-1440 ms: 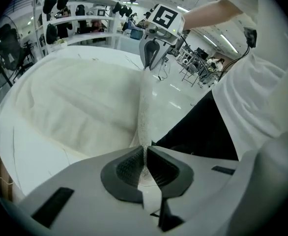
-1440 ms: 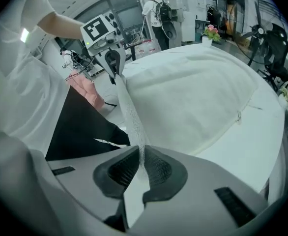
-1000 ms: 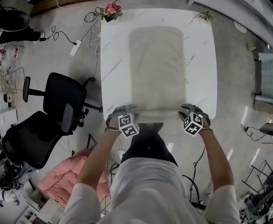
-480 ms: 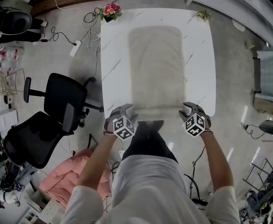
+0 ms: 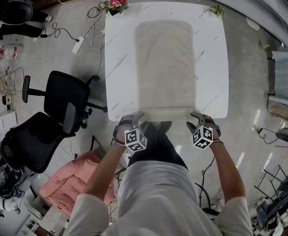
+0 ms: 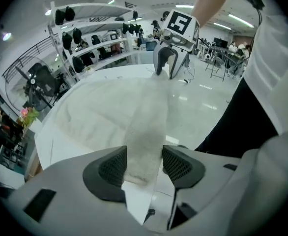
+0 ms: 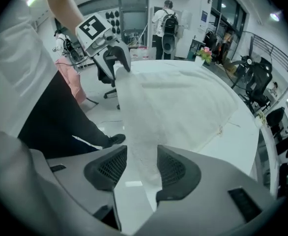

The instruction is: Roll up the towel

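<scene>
Left gripper (image 6: 144, 163) and right gripper (image 7: 141, 168): jaws just widened, loose around first narrow fold of towel (image 5: 164, 63) at near edge of table (image 5: 213, 82); rest lies flat toward far end; risk: released fold springs open or slips off near edge; uneven regrip skews roll.

The towel (image 5: 164, 65) is a pale beige, softly textured rectangle spread flat on the white table (image 5: 119, 58). It lies midway between the table's left and right edges, its long sides running from the near edge towards the far one, with bare tabletop on both sides and beyond its far end. Its far corners are rounded. Its near end is gathered into a narrow, lighter band that runs straight along the table's near edge
</scene>
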Demonstrator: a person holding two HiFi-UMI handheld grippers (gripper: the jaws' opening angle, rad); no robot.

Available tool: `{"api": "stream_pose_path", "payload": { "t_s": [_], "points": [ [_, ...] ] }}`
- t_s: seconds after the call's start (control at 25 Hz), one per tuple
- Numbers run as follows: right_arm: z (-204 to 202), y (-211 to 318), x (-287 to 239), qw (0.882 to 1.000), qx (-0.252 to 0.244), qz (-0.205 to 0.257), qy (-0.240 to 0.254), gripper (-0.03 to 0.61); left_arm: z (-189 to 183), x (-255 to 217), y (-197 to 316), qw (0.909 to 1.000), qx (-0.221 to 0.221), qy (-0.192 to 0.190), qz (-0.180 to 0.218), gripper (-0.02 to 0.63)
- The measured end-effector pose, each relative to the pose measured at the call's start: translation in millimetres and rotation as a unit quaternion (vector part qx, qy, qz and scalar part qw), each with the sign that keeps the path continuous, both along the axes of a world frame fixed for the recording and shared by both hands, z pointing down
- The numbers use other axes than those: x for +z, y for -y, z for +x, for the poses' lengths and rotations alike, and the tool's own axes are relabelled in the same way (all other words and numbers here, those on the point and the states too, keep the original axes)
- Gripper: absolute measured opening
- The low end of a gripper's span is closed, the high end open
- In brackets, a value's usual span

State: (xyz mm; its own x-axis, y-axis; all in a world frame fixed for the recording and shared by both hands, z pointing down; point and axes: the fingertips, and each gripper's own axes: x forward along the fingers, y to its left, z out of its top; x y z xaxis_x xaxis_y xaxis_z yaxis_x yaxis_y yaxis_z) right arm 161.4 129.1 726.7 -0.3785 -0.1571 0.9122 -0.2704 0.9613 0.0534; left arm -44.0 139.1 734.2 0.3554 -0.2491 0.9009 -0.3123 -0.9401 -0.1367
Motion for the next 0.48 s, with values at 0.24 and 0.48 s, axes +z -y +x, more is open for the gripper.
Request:
{"api": "stream_pose_path", "payload": {
  "t_s": [0.24,0.48],
  "points": [
    [4.8,-0.5,24.5,0.996,-0.050,0.060,-0.044,0.186,-0.9,15.3,-5.3,0.9978,0.030,0.037,0.046,0.195],
    [6.8,-5.8,20.3,0.996,-0.041,0.076,-0.033,0.051,-3.4,13.9,-20.2,0.9975,0.022,0.039,0.054,0.066]
  ]
}}
